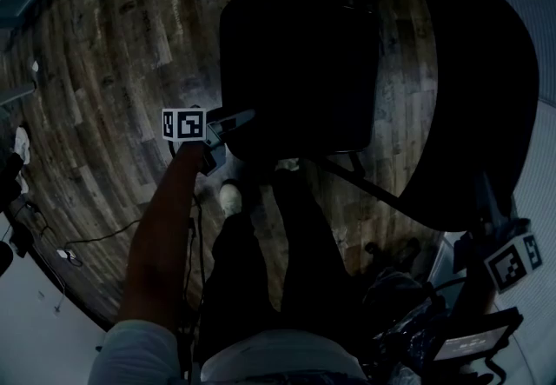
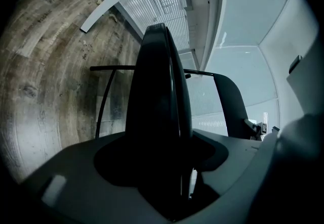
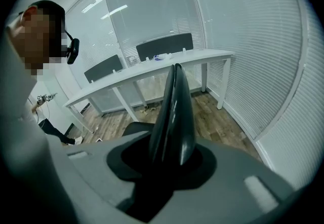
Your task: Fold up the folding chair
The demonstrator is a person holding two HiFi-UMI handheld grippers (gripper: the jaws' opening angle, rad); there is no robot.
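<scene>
The black folding chair stands on the wooden floor, its seat (image 1: 300,70) flat and its curved backrest (image 1: 473,88) at the right. My left gripper (image 1: 231,125) reaches the seat's near left corner. In the left gripper view the seat's edge (image 2: 159,96) rises edge-on out of my left gripper (image 2: 163,163), and the jaws clamp it. My right gripper (image 1: 483,215) sits at the backrest's near end. In the right gripper view the dark backrest panel (image 3: 174,117) stands between the jaws of my right gripper (image 3: 167,163), gripped.
A thin chair frame bar (image 1: 365,183) runs under the seat toward the backrest. The person's legs and a shoe (image 1: 230,197) stand just before the seat. A cable (image 1: 104,237) lies on the floor at the left. A long white desk (image 3: 152,66) and window blinds lie beyond.
</scene>
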